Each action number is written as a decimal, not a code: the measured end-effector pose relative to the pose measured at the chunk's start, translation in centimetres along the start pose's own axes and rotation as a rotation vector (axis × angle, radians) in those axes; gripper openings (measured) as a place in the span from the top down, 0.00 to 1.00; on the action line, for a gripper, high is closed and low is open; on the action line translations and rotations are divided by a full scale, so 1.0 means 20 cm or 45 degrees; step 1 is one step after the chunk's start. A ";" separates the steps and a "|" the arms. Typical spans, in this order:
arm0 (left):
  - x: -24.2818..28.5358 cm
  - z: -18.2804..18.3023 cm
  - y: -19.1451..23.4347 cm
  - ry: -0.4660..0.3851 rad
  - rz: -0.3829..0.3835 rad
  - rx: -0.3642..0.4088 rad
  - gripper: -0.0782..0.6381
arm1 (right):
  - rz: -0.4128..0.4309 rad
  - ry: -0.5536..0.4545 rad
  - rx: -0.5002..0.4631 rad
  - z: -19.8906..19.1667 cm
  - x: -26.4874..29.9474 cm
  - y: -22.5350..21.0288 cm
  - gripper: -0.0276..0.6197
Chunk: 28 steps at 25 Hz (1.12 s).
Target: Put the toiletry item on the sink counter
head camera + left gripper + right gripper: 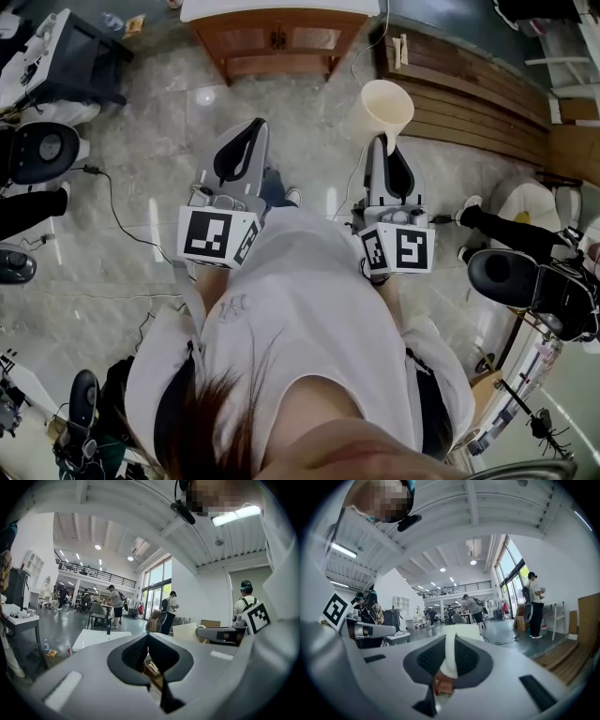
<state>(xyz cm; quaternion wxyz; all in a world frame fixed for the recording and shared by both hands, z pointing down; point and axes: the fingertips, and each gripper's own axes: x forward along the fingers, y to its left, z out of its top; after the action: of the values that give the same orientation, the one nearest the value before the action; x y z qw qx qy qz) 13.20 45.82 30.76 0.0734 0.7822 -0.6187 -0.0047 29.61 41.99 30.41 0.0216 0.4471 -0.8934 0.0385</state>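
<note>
Grey marble floor [141, 187] before wooden vanity [277, 42]: carry step likely in hand; right tool [389, 141] clenched on cream cup [386, 108] short of the vanity, left tool [258, 127] closed, empty; next, advance, lower cup onto vanity's white surface [281, 9].

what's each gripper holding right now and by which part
The right gripper is shut on the cream cup, pinching a thin strip at its side, apparently the handle. The left gripper holds nothing; its jaws are together.

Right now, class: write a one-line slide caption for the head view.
Right gripper holds a cream cup by its wall; left gripper shut and empty.
</note>
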 end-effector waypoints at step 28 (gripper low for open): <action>0.40 0.11 0.70 0.030 -0.092 -0.003 0.88 | -0.072 -0.013 0.037 0.08 0.76 0.18 0.90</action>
<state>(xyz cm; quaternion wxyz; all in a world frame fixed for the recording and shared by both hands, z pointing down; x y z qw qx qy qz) 1.25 34.68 30.86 0.0814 0.8039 -0.5892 0.0012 17.50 31.85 29.68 0.0118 0.4724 -0.8799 0.0485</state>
